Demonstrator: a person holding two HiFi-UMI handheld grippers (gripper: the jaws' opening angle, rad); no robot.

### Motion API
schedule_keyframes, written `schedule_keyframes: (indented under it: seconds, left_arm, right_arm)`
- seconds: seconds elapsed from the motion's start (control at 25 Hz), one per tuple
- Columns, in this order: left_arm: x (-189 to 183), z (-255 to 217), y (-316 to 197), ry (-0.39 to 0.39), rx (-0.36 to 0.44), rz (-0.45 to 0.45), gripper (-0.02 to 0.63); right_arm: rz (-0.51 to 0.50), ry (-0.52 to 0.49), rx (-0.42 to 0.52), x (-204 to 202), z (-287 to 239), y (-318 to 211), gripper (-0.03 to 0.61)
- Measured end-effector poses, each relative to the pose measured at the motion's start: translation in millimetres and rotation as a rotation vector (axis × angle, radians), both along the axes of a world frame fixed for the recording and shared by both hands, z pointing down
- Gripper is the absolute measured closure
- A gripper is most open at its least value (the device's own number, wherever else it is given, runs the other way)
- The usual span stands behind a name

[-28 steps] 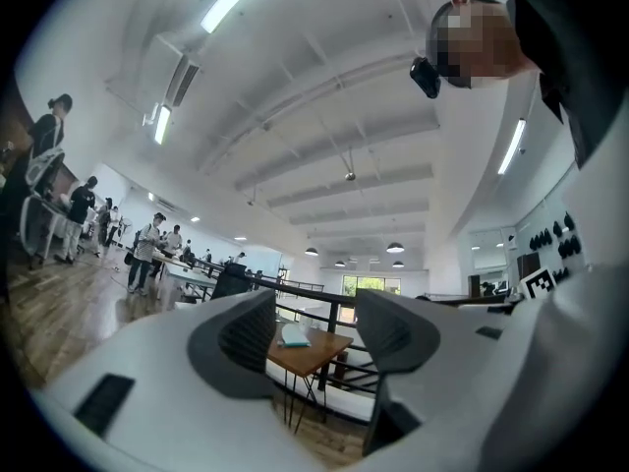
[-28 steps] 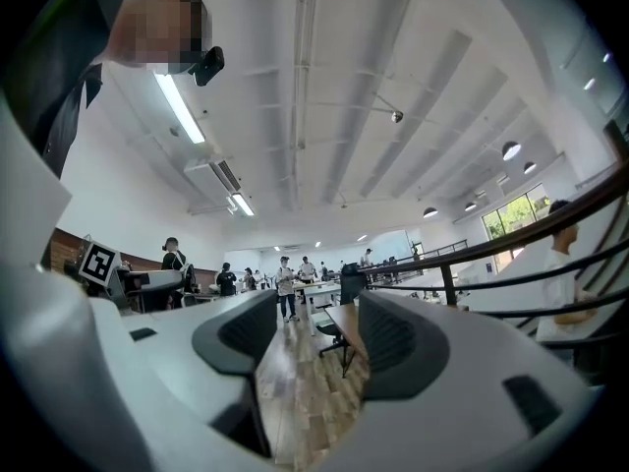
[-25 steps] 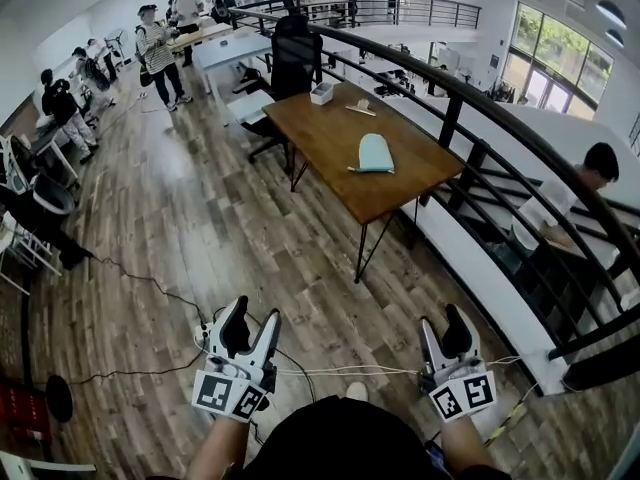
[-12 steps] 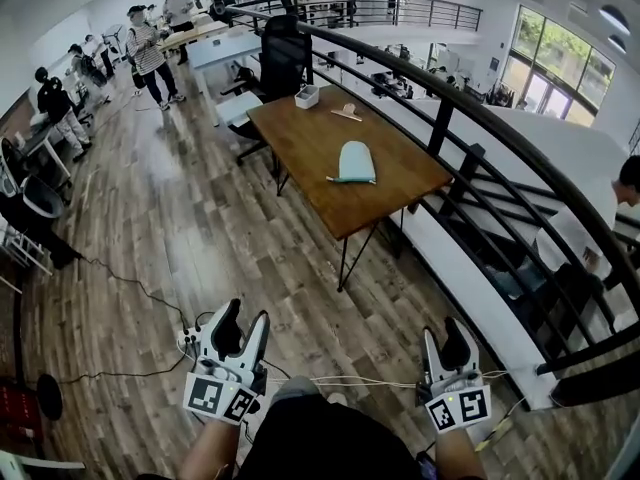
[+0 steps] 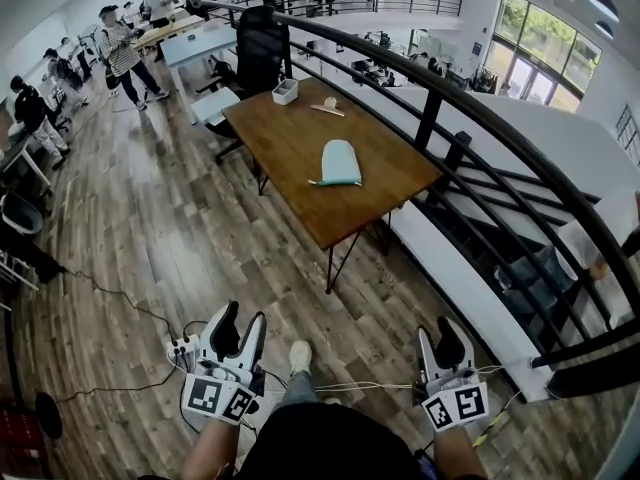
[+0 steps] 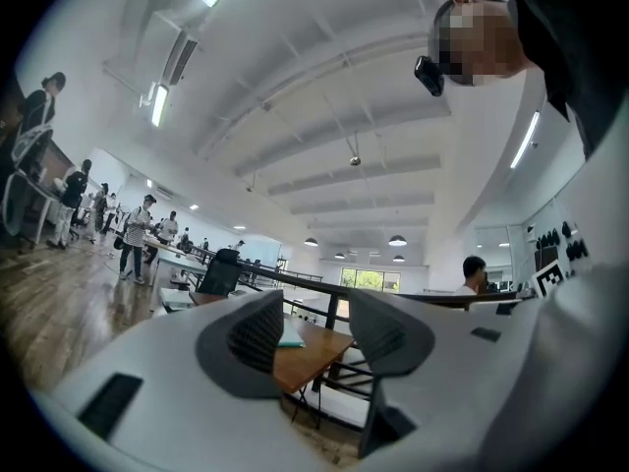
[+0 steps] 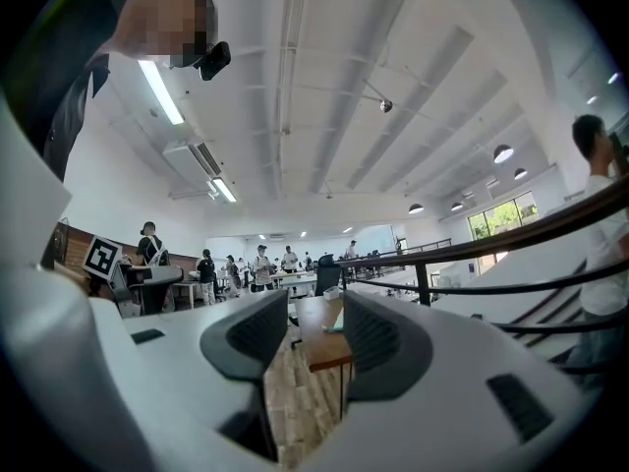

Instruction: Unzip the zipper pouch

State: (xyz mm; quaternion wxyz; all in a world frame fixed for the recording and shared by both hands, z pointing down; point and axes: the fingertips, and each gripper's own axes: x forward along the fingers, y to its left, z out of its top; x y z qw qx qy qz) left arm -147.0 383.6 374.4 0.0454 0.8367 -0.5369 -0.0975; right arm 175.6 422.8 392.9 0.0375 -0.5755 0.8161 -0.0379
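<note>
A light teal zipper pouch [image 5: 339, 162] lies flat on a wooden table [image 5: 290, 133], well ahead of me across the plank floor. Both grippers are held low in the head view, far short of the table. My left gripper [image 5: 240, 316] and right gripper [image 5: 437, 330] point toward it, and their jaws have just been closing, with nothing between them and a gap still showing. The left gripper view looks past my left gripper [image 6: 319, 330] to the pouch [image 6: 291, 335] on the table edge. In the right gripper view the pouch [image 7: 337, 323] shows beyond my right gripper [image 7: 314, 334].
A black railing [image 5: 430, 108] runs along the table's right side. A black office chair [image 5: 262, 43] stands at the far end, and a small white box [image 5: 285, 91] sits on the table. A power strip with cables [image 5: 180, 348] lies on the floor by my left. People [image 5: 120, 43] stand at the back left.
The table with the pouch has come nearer and shifted left in the head view as I walk toward it. Both grippers' jaws stand narrower than before.
</note>
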Motion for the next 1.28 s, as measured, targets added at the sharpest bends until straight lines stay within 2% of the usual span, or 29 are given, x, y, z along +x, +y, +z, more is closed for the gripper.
schedule_keyframes:
  seconds: [0.24, 0.64, 0.88, 1.08, 1.28]
  left_arm:
    - [-2.8, -3.9, -73.7, -0.011, 0.011, 0.032, 0.411]
    - [-22.6, -1.0, -189.5, -0.014, 0.004, 0.078, 0.423]
    - [-37.3, 2.1, -221.5, -0.013, -0.008, 0.113, 0.425]
    - [-44.4, 12.1, -236.6, -0.018, -0.027, 0.113, 0.425]
    - [-41.5, 16.7, -252.8, -0.027, -0.050, 0.118, 0.425]
  right_arm:
    - [0.031, -0.005, -0.005, -5.4, -2.4, -68.2, 0.430]
    - [0.026, 0.018, -0.005, -41.0, -6.2, -182.6, 0.439]
    - [0.039, 0.013, -0.016, -59.5, -7.2, -210.1, 0.445]
    - [0.036, 0.036, -0.059, -64.8, 6.5, -221.6, 0.449]
    - [0.031, -0.003, -0.089, -60.2, 11.2, -242.5, 0.453]
